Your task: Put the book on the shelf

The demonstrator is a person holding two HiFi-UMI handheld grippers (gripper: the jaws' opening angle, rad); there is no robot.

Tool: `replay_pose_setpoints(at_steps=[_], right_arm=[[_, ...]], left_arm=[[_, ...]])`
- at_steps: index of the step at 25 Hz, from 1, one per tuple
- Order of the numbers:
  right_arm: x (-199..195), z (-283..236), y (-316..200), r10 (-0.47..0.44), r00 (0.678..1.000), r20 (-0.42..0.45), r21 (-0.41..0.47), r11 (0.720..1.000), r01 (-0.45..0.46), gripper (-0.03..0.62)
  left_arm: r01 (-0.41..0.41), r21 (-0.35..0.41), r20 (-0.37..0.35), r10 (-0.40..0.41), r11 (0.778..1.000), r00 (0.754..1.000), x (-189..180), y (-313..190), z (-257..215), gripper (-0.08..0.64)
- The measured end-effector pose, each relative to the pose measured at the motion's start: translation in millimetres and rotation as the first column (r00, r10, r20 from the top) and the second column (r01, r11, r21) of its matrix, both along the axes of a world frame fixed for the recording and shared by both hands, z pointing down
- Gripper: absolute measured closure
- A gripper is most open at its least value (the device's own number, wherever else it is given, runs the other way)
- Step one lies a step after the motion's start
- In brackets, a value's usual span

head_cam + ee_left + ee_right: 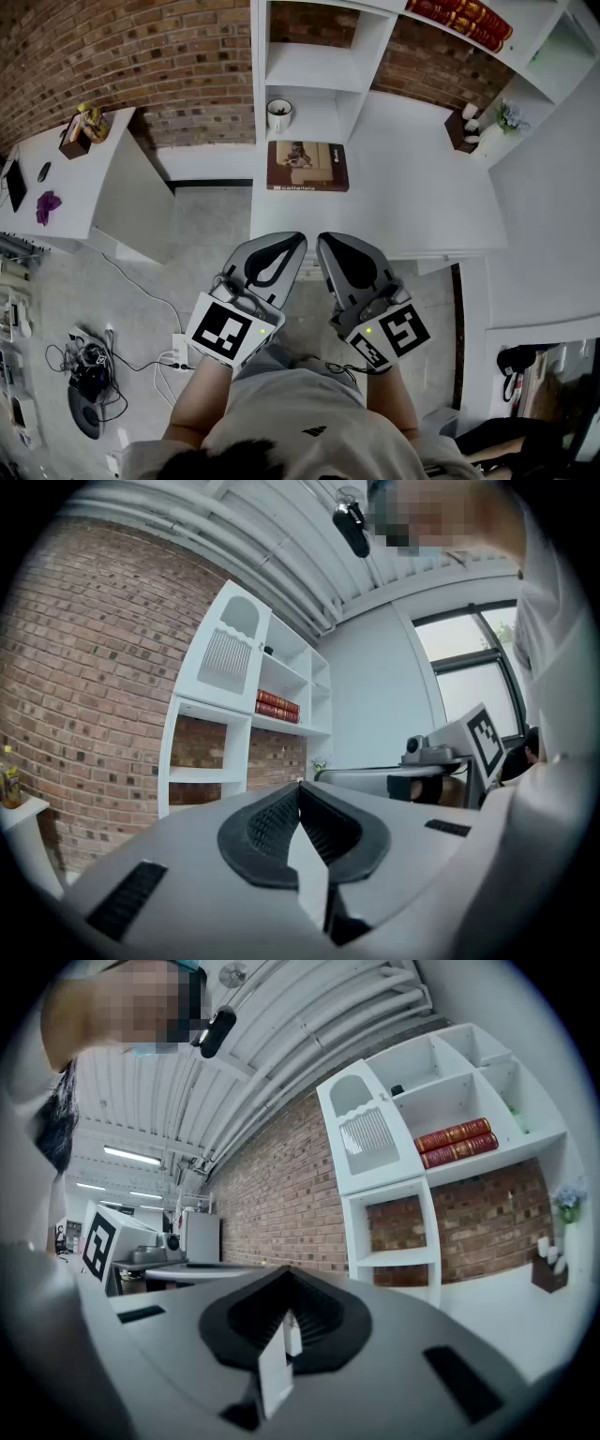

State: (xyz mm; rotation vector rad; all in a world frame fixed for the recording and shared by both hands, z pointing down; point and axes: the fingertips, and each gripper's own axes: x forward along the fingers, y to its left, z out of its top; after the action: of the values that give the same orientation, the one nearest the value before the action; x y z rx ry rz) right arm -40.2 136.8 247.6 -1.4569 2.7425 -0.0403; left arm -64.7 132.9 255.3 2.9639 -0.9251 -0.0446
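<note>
Person's torso [300,422] is nearest, with both grippers held level at the waist, short of the work. White table [422,187] ahead, white shelf [314,66] at its far edge. Left gripper [292,242] and right gripper [326,242]: fingers clenched, nothing held, probably staged for the approach. Book [307,166] lies flat on the table below the shelf, well apart from both. Cup [278,114] sits in the lowest bay and may crowd placement there.

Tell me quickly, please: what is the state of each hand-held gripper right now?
Left hand-held gripper: closed, holding nothing.
Right hand-held gripper: closed, holding nothing.
</note>
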Motion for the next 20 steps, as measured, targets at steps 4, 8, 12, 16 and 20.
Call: replay_pose_setpoints(at_steps=[4,8,12,16,20], right_arm=[[-2,0,1,-0.002,1.000,-0.004,0.004,1.000,0.002,0.584],[-6,1,2,-0.006,1.000,-0.009,0.003,1.000,0.006,0.584],[-8,1,4,-0.005,1.000,-0.012,0.003,1.000,0.005,0.584],[-10,0,4,-0.005,1.000,-0.016,0.003,1.000,0.005,0.584],[-15,1,4,-0.007,1.000,-0.008,0.006,1.000,0.007,0.584]], left_arm=[[0.004,0.017,-0.004,-0.004,1.000,1.000,-2,0,-1,0.546],[0.006,0.013,-0.004,-0.006,1.000,1.000,-6,1,1,0.546],[0.002,0.007,-0.004,-0.002,1.000,1.000,-6,4,2,0.546],[-0.003,0.008,-0.009,0.003,1.000,1.000,-7,5,-1,0.546],[-0.002,0.007,-0.003,0.002,1.000,1.000,-13,3,4,0.546]])
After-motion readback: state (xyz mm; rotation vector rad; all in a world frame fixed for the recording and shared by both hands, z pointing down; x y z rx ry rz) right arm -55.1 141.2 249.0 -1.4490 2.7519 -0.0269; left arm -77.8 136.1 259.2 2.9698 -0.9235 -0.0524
